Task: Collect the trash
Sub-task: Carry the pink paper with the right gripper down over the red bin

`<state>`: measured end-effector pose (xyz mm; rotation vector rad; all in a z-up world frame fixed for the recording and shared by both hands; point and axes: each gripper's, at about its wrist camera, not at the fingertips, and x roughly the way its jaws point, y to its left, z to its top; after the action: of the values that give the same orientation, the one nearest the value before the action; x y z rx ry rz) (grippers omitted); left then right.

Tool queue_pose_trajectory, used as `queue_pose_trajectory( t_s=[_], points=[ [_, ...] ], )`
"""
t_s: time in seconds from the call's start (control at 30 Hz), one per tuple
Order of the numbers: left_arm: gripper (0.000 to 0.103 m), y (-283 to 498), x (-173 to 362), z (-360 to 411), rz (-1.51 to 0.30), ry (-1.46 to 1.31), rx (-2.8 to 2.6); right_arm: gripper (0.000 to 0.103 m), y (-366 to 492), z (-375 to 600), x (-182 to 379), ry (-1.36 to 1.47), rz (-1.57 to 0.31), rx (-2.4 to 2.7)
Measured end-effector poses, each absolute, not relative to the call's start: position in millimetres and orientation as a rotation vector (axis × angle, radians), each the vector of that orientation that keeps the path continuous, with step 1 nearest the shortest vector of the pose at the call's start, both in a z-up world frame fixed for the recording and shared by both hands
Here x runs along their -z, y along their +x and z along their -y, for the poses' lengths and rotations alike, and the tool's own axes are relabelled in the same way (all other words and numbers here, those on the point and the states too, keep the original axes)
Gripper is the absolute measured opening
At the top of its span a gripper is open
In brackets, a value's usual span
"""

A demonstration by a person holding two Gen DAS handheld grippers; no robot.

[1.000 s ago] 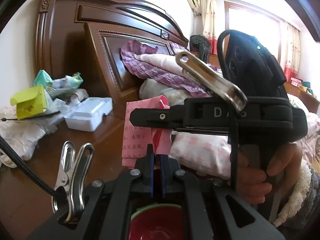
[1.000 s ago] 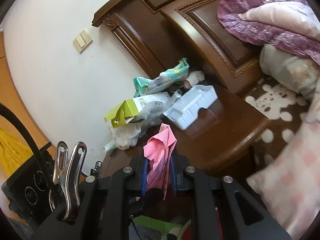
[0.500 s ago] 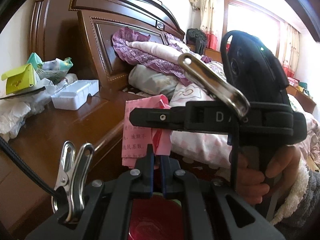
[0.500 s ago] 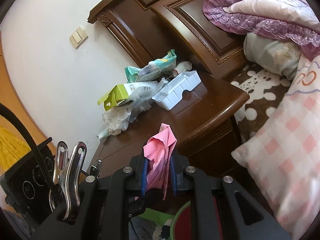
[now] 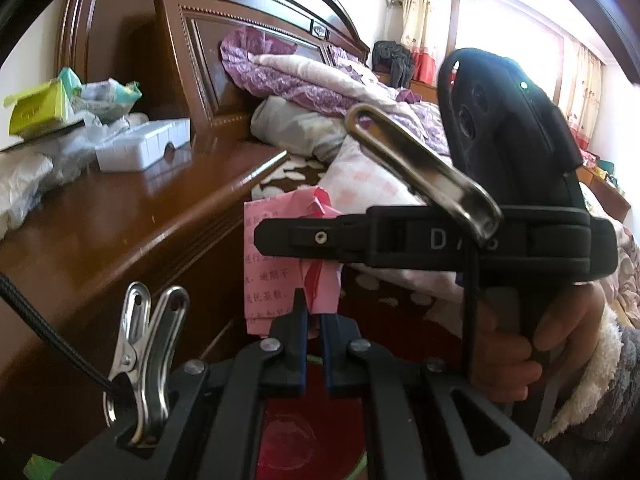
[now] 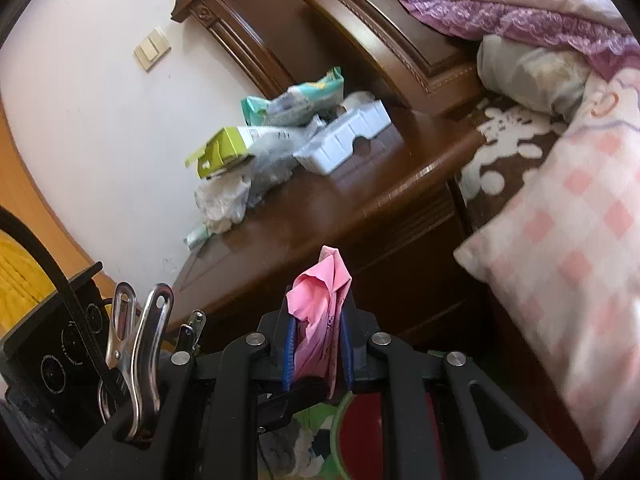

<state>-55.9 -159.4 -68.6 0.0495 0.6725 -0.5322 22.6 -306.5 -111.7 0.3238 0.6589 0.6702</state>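
A crumpled pink paper sheet printed with black Chinese characters [image 6: 320, 312] is clamped between the blue pads of the right claw [image 6: 318, 350], whose jaws are narrowed onto it; in the left wrist view the same sheet hangs just ahead of the left claw [image 5: 314, 320], and a few characters can be made out but not read with certainty; white letters beginning "D" are seen on the black body of the right-hand tool, the rest being covered by a metal clip; the left claw is drawn almost fully together, and whether the lower edge of the sheet is pinched by it cannot be told.

Beyond and above the right claw, a dark brown wooden worktop [image 6: 360, 200] carries a white moulded foam tray [image 6: 344, 136], a lime-green carton [image 6: 224, 148], a teal and white plastic packet [image 6: 296, 98] and crumpled white wrapping [image 6: 222, 200]; below both claws a red bin with a green rim [image 6: 360, 436] is seen.

Compared with a second ago, the worktop and its litter are seen higher and further left in the left view; more of the red bin is shown beneath the right claw; the grip on the pink sheet is unchanged.
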Motion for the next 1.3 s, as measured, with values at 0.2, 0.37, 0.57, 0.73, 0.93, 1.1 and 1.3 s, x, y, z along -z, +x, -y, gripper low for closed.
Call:
queue_pose_trajectory(
  t_s=[0.2,0.37,0.57,0.73,0.93,1.1,1.3],
  points=[
    [0.005,-59,80,159,-0.705,0.051,0.53,0.019,20,305,126,0.327,-0.688,-0.668],
    [0.005,-63,90,158,-0.738,0.046,0.522,0.019,19,302,138,0.32,-0.718,-0.667],
    [0.005,-66,109,157,-0.803,0.032,0.516,0.019,19,296,164,0.321,-0.772,-0.663],
    [0.005,-66,124,153,-0.842,0.03,0.506,0.018,21,292,184,0.33,-0.81,-0.663],
    [0.005,-65,141,146,-0.895,0.024,0.491,0.018,26,285,203,0.342,-0.854,-0.661],
    [0.005,-65,154,144,-0.943,0.02,0.482,0.018,30,280,221,0.352,-0.903,-0.658],
    [0.005,-60,168,139,-0.989,-0.001,0.48,0.018,31,278,235,0.363,-0.943,-0.655]
  ],
)
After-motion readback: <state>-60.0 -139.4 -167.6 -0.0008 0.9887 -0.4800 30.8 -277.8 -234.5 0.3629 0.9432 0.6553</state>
